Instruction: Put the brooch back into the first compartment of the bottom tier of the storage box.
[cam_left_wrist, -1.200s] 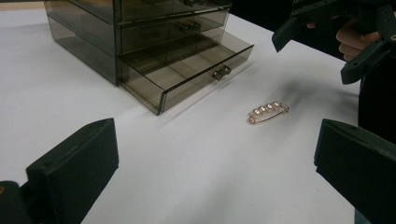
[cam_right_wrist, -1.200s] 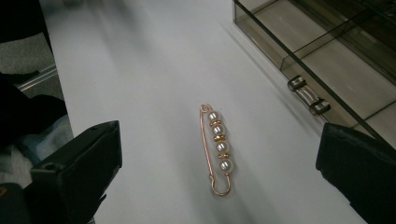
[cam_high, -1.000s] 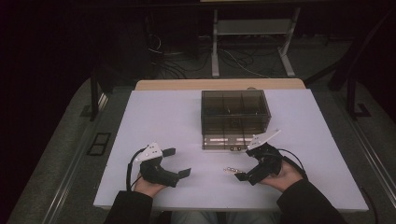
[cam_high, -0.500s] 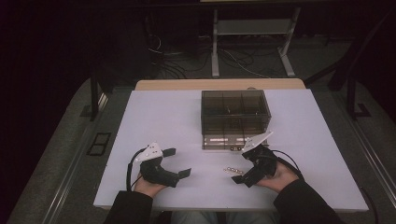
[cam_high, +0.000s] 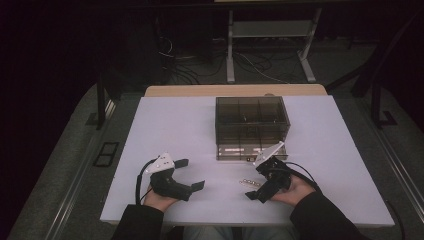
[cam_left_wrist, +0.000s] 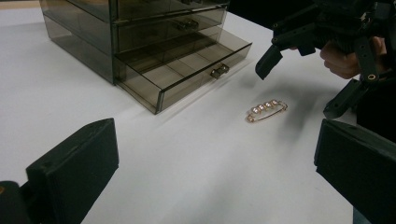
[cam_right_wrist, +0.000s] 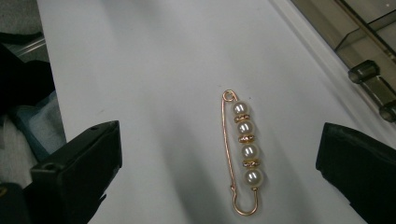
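A gold safety-pin brooch (cam_high: 248, 182) (cam_left_wrist: 266, 111) (cam_right_wrist: 243, 149) strung with several pearls lies flat on the white table (cam_high: 165, 130). My right gripper (cam_high: 255, 183) (cam_left_wrist: 303, 81) (cam_right_wrist: 219, 158) hangs just over it, open, with one jaw on each side of the pin and not touching it. Behind stands a smoky transparent drawer box (cam_high: 252, 125) (cam_left_wrist: 140, 37), its bottom drawer (cam_left_wrist: 187, 70) pulled out; the drawer's knob (cam_right_wrist: 369, 74) is near the pin. My left gripper (cam_high: 190, 174) (cam_left_wrist: 215, 154) rests open on the table at the left, pointing toward the brooch, with nothing in it.
The table's front edge runs just under both hands. Bare white surface lies left and right of the box. Beyond the table's far edge are a metal stand (cam_high: 270, 45) and floor cables in the dark.
My right gripper has slid left and down from beside the open drawer until its jaws straddle the brooch. The left gripper and the brooch have stayed put.
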